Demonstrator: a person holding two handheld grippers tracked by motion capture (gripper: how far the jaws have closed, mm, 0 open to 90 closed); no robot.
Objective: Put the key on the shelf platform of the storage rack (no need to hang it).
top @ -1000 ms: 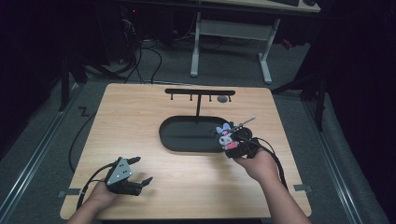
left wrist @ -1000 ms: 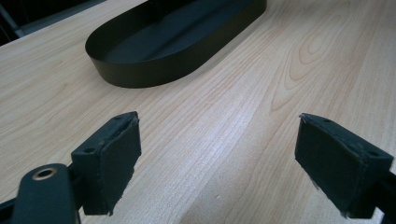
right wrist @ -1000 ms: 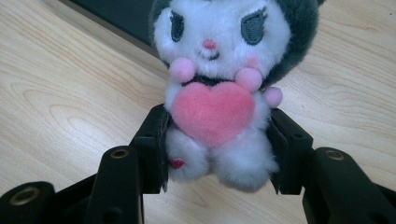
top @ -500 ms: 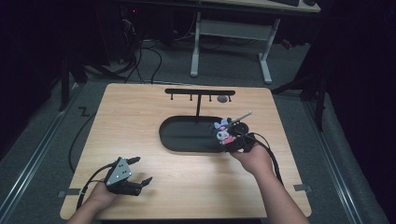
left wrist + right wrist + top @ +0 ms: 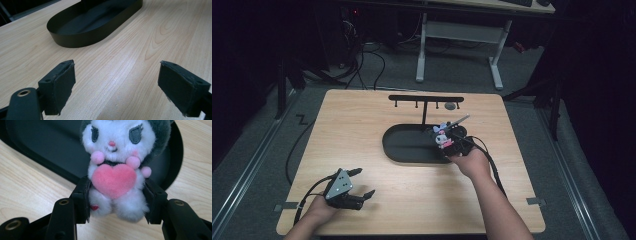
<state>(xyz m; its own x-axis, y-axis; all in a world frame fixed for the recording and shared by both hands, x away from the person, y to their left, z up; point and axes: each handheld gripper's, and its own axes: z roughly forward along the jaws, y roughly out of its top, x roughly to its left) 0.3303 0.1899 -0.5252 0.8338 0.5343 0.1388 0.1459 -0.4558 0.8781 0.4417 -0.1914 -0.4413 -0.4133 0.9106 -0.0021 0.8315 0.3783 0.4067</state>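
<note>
A small plush toy [image 5: 117,167] with a white face, dark hood and pink heart is held upright between the jaws of my right gripper [image 5: 115,200], which is shut on its lower body. In the high view the plush toy [image 5: 443,137] and right gripper [image 5: 451,141] hang at the right end of a black oval tray [image 5: 404,145]. The tray's rim [image 5: 57,167] lies just behind the toy. My left gripper [image 5: 362,184] rests on the table near the front left corner, open, with bare wood between its pads [image 5: 61,82]. The tray [image 5: 75,37] lies ahead of it.
A black T-shaped rack [image 5: 426,100] with small hooks rises from the tray's far side; a small grey round object [image 5: 450,106] lies near its right end. Cables trail from both grippers. The wooden table [image 5: 362,130] has open room at the left and front.
My right gripper has carried the plush toy left and slightly away from the person, up to the tray's right end. The left gripper has stayed put.
</note>
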